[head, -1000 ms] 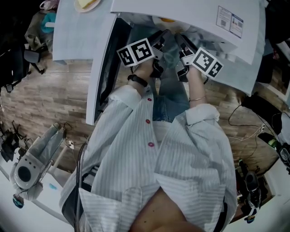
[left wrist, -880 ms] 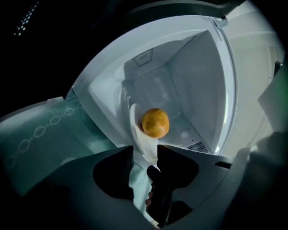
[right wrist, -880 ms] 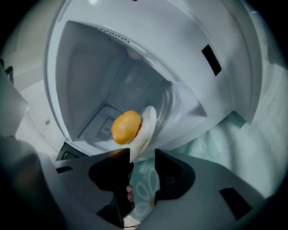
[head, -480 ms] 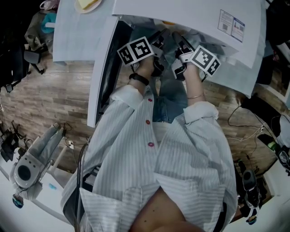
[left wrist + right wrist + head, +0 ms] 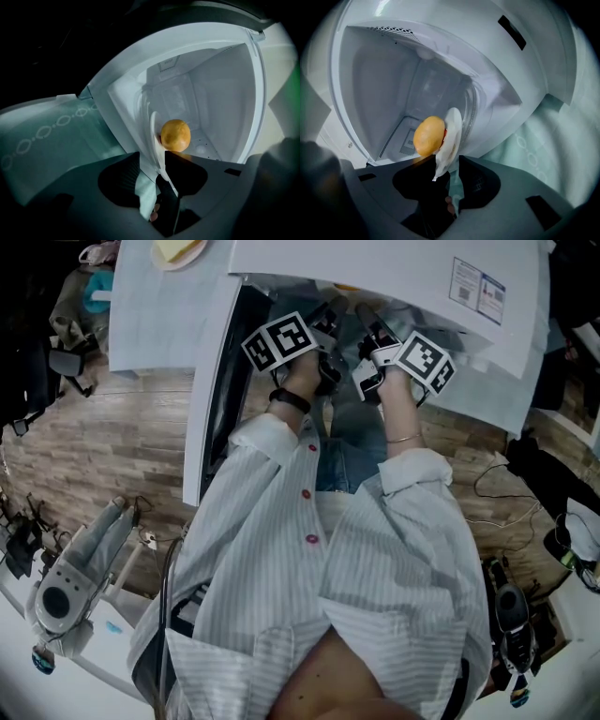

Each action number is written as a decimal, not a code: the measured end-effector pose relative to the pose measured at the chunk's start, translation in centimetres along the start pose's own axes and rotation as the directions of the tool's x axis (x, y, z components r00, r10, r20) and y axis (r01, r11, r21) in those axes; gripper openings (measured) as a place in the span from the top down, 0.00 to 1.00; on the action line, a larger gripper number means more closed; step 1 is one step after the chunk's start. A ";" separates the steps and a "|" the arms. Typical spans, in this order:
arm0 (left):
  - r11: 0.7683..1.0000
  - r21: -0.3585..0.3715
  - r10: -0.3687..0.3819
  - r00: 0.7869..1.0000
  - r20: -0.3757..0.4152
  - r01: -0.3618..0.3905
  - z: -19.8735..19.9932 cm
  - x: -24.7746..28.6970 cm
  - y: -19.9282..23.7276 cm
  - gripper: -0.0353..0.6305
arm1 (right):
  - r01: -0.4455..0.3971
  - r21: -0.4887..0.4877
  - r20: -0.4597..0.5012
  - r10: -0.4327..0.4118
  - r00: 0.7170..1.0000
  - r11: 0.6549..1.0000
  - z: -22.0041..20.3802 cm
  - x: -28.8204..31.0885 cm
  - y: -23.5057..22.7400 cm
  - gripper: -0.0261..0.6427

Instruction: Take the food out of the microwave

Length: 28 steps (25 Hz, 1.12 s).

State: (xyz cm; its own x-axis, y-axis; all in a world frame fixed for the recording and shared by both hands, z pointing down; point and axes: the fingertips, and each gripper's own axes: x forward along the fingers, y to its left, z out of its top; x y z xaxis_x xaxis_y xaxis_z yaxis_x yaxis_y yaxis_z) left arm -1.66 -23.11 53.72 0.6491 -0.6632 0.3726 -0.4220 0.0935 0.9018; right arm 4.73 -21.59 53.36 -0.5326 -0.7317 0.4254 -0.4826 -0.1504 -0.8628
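Observation:
A round orange-yellow bun [image 5: 176, 135] [image 5: 429, 136] lies on a white plate [image 5: 153, 136] [image 5: 452, 133] inside the white microwave [image 5: 394, 268]. Both grippers reach into the opening from the front. The plate's rim runs between the jaws of my left gripper [image 5: 152, 161] [image 5: 328, 317], which have just been opening. A gap shows beside the rim there. My right gripper [image 5: 450, 164] [image 5: 370, 322] has the opposite rim between its jaws, also with a strip of gap beside it. The bun touches neither gripper.
The microwave door [image 5: 211, 381] hangs open at the left, close to my left hand. A plate with yellow food [image 5: 178, 249] sits on the white surface at the top left. The cavity walls [image 5: 234, 93] close in on both sides. Cables and devices lie on the wooden floor [image 5: 94, 446].
Both marker cubes have shifted a little toward the microwave opening and rolled slightly. The right gripper has come a bit closer to the left one.

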 end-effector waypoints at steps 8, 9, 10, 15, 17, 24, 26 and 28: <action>0.998 -0.065 -0.018 1.000 -0.023 0.016 -0.4 0.1 0.0 0.69 | -0.002 0.049 0.017 0.001 1.000 0.999 0.0 0.2 -0.4 0.81; 0.998 -0.068 -0.017 1.000 -0.026 0.015 -0.5 0.1 0.0 0.71 | -0.004 0.054 0.016 0.003 1.000 0.999 -0.1 0.2 -0.4 0.81; 0.998 -0.068 -0.015 0.999 -0.030 0.012 -0.5 0.1 0.0 0.73 | -0.006 0.060 0.015 0.006 1.000 0.998 -0.1 0.3 -0.3 0.82; 0.997 -0.079 -0.012 0.999 -0.039 0.009 -0.6 -0.1 0.1 0.78 | -0.018 0.082 0.012 0.017 1.000 0.996 -0.4 0.4 -0.1 0.83; 0.997 -0.081 -0.012 0.999 -0.042 0.009 -0.6 -0.1 0.0 0.79 | -0.024 0.091 0.014 0.023 1.000 0.996 -0.5 0.3 -0.1 0.83; 0.996 -0.083 -0.022 0.999 -0.038 0.019 -0.6 0.0 -0.6 0.88 | -0.025 0.099 0.026 0.023 0.999 0.995 -0.4 0.3 -0.2 0.85; 0.994 -0.104 -0.030 0.999 -0.037 0.026 -0.7 0.0 -0.5 0.88 | -0.029 0.107 0.028 0.026 0.999 0.994 -0.4 0.2 -0.2 0.86; 0.993 -0.115 -0.035 0.999 -0.035 0.031 -0.7 0.0 -0.4 0.88 | -0.036 0.116 0.034 0.032 0.999 0.993 -0.4 0.2 -0.1 0.87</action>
State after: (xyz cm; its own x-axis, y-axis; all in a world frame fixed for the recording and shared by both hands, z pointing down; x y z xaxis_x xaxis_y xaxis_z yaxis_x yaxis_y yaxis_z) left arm -1.03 -22.69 53.47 0.6849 -0.6400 0.3483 -0.3261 0.1583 0.9320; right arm 4.36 -21.45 53.66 -0.5237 -0.7585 0.3878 -0.3793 -0.2001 -0.9034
